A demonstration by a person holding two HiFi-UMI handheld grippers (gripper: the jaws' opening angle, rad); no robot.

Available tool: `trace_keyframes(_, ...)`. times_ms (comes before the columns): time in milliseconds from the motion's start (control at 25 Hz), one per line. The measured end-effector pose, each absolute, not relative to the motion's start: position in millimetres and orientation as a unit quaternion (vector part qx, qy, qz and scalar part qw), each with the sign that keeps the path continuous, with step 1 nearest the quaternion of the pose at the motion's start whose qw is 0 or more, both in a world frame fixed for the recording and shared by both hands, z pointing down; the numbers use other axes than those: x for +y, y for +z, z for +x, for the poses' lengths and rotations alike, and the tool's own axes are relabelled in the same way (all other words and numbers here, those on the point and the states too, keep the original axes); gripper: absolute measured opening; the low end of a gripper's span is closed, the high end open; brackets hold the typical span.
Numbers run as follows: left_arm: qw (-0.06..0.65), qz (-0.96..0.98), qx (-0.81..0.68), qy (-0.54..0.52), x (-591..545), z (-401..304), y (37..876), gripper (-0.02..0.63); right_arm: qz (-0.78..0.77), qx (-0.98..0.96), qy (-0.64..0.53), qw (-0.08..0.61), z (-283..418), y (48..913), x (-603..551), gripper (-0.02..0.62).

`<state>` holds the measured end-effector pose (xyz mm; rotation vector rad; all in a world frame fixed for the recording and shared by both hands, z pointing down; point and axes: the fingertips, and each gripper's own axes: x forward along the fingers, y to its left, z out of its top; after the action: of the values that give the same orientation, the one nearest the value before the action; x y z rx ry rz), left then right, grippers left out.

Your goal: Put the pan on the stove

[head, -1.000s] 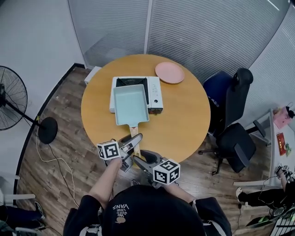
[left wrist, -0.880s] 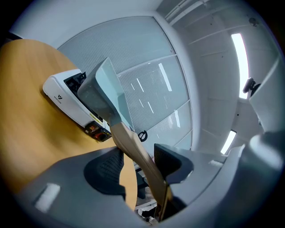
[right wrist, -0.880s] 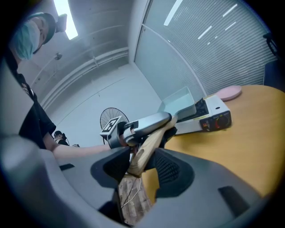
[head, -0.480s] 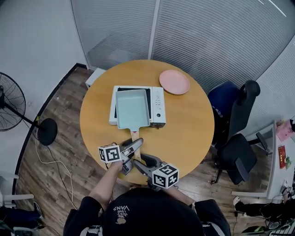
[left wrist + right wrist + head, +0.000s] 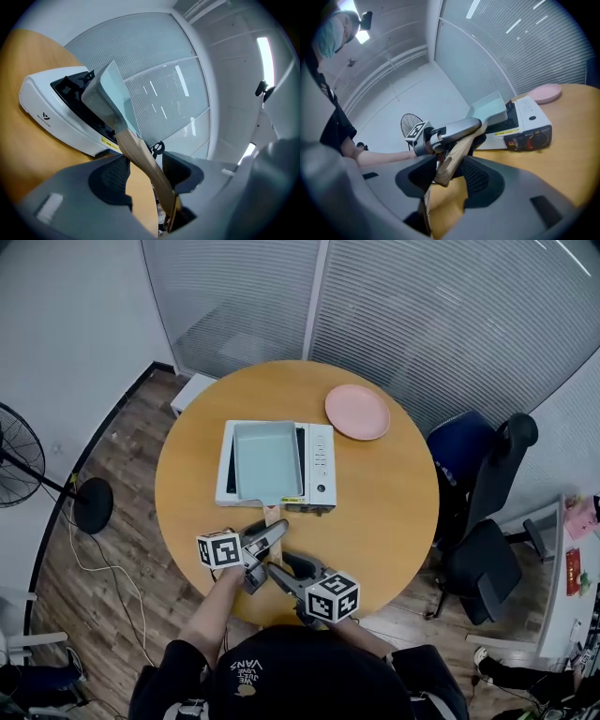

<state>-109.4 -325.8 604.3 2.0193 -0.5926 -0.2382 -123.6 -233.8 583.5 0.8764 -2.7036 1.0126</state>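
Pan (image 5: pixel 266 460) is held over the stove (image 5: pixel 319 465), its wooden handle (image 5: pixel 272 515) clamped by left gripper (image 5: pixel 146 161) and right gripper (image 5: pixel 450 164) just off the stove's near edge.

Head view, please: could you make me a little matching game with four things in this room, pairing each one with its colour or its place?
Things:
1. pan
2. plate
3. fan
4. black chair

Descriptions:
A. on the floor to the right of the table
B. pale blue-green, over the white stove
C. stands on the floor to the left of the table
D. pink, on the table beyond the stove's right end

Pairs: 1-B, 2-D, 3-C, 4-A
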Motion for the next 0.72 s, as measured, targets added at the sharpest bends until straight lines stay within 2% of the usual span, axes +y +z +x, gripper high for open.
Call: trace_keyframes(720,0.529,0.814,-0.220,-0.095,-352.8,-118.1,610.5,0.207,0.273,-0.893,0.354,0.055,-136.2,584.7,-262.5,0.179)
